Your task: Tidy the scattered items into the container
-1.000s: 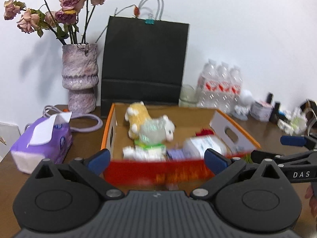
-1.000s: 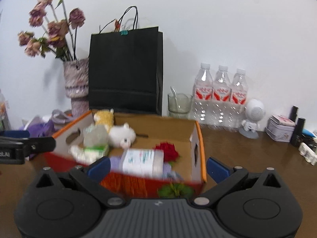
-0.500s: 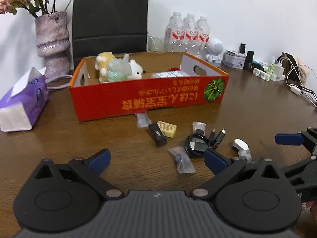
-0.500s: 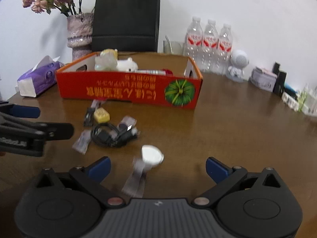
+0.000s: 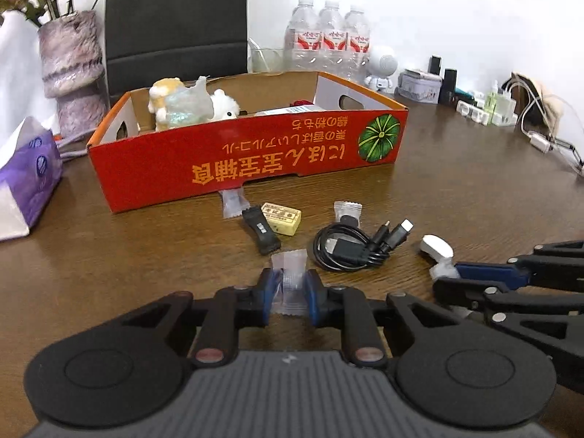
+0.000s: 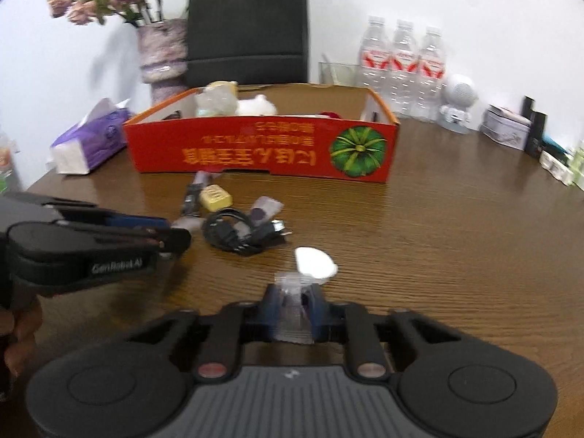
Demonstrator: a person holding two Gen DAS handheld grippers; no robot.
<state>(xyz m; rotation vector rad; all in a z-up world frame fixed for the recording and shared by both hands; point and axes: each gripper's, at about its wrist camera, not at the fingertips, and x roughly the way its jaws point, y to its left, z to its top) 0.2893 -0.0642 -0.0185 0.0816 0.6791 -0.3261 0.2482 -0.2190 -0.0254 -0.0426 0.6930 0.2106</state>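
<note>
1. Clear candy wrapper (image 5: 290, 284) pinched between the blue pads of the left gripper (image 5: 291, 294), low over the wooden table (image 5: 456, 189), just short of the coiled black cable (image 5: 346, 246).
2. Second clear wrapper (image 6: 292, 314) between the pads of the right gripper (image 6: 292, 310), jaws closing on it and pads already on its sides; white capsule-shaped piece (image 6: 314, 261) lying just ahead of that wrapper, touching or nearly so; cannot tell which.
3. Loose on the table between grippers and box: yellow eraser-like block (image 5: 283, 218), black sachet (image 5: 262, 235), two more wrapped candies (image 5: 233, 200) (image 5: 347, 211); all well short of the container.
4. Red cardboard box (image 5: 255, 168) standing beyond them, open-topped, already holding plush toys (image 5: 189, 104) and a flat white packet.
5. Risks, as a judgement: thin crinkly film likely to slip out on the lift, being gripped by the wrapper and not by the sweet inside; white piece liable to be dragged or flicked along by the right wrapper; both grippers close together, so prone to knock each other or the cable on rising; near wall of the box high enough to catch a dangling wrapper.
</note>
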